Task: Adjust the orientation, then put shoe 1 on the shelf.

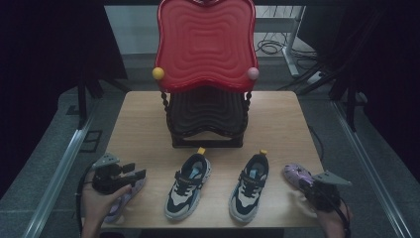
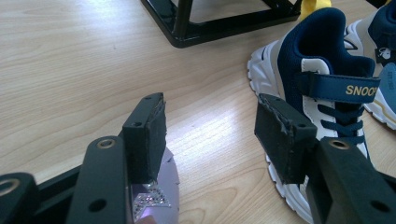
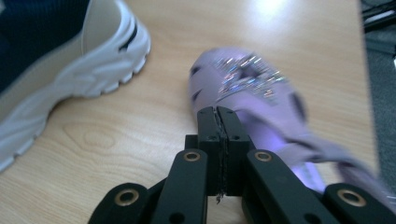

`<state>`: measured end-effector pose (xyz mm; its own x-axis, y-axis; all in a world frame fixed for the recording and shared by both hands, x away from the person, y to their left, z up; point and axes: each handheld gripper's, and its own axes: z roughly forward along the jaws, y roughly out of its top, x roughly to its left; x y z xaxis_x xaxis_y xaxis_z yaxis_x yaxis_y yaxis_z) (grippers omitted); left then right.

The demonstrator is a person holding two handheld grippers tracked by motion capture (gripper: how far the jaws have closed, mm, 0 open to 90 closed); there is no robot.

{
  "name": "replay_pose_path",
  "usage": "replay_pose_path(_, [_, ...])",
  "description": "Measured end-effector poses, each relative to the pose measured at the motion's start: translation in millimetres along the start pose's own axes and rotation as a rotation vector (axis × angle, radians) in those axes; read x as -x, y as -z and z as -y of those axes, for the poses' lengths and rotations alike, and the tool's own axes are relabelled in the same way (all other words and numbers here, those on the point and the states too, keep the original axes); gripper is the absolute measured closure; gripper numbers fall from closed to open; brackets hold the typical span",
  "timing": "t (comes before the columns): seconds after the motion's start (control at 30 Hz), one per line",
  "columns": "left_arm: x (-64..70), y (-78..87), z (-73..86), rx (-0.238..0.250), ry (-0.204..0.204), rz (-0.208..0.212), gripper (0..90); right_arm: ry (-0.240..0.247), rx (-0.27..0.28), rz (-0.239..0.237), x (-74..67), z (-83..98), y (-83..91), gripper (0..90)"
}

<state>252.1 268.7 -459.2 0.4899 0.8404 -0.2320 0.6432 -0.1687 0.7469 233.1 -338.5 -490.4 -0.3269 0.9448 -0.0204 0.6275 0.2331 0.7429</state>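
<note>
Right gripper jaws pressed together, nothing between them, tips at the edge of right purple sandal, near table's right edge. Left gripper jaws spread wide over left purple sandal, not clamping; navy sneaker just beside

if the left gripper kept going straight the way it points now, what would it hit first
Probably bare table. The left gripper has its fingers open, with wood ahead between them. The black rack base lies farther on and the navy sneaker sits just off to the side; depth is hard to judge.
</note>
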Motion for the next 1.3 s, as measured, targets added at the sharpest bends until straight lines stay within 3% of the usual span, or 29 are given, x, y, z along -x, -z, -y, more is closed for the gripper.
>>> replay_pose_path(0.13, [-2.4, 3.2, 0.2, 0.007, 0.006, -0.01, 43.6, -0.041, 0.061, -0.003, 12.9, -0.1, 15.2, 88.5])
replay_pose_path(0.23, [-3.0, 3.6, 0.8, 0.011, 0.01, -0.014, 43.6, -0.078, 0.104, -0.038, 21.7, 1.9, 23.9, 88.3])
replay_pose_path(0.43, [-5.1, 4.3, 2.1, 0.009, 0.017, -0.02, 43.5, -0.104, 0.132, -0.056, 31.5, 4.2, 31.1, 88.3])
replay_pose_path(0.73, [-6.9, 5.6, 1.9, 0.01, 0.022, -0.032, 43.3, -0.084, 0.138, -0.089, 33.2, 6.5, 32.0, 86.9])
replay_pose_path(0.93, [-3.0, 10.7, -0.5, 0.02, 0.01, -0.049, 43.1, -0.048, 0.141, -0.128, 32.6, 2.7, 33.2, 74.3])
replay_pose_path(1.0, [-3.4, 15.6, 0.3, 0.032, 0.012, -0.029, 43.2, -0.028, 0.131, -0.133, 34.5, 0.6, 33.4, 69.8])
replay_pose_path(1.3, [-9.6, 42.4, 24.5, 0.076, 0.015, -0.018, 45.0, 0.002, 0.149, -0.188, 42.3, 10.8, 37.6, 61.9])
